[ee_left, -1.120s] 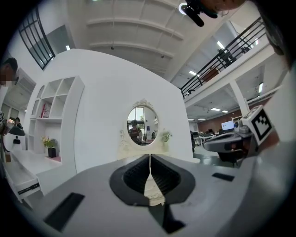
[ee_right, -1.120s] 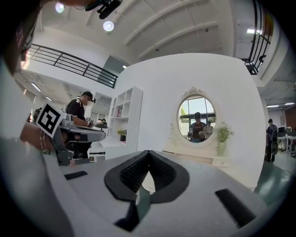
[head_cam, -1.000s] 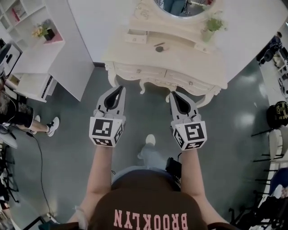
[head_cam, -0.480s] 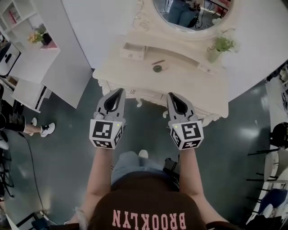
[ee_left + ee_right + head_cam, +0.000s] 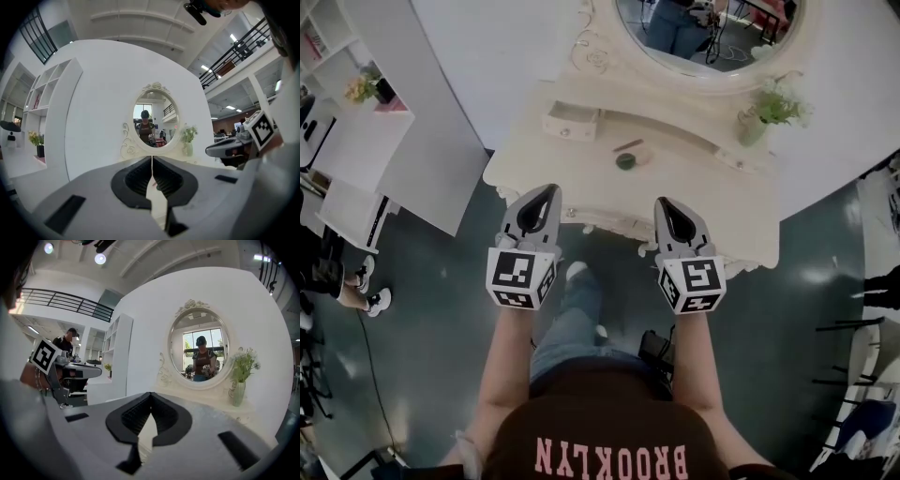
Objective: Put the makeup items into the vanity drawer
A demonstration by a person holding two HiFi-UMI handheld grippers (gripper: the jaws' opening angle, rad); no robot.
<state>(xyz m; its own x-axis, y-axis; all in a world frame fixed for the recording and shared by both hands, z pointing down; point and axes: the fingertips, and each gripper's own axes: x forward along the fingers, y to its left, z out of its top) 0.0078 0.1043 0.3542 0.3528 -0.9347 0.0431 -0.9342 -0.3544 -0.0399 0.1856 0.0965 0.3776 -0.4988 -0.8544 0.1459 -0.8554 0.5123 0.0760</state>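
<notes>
Both jaw pairs, left gripper (image 5: 549, 189) and right gripper (image 5: 662, 202), are clenched (nothing between them). Farther in on the vanity (image 5: 703, 187), a round compact (image 5: 626, 161) and slim stick (image 5: 628, 145), lying roughly left-to-right, sit nearer the right gripper; the small drawer (image 5: 572, 120) is far left.

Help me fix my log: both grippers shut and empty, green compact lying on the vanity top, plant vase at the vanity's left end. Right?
No: the head view shows the plant vase at the right end of the vanity. The rest holds.
</notes>
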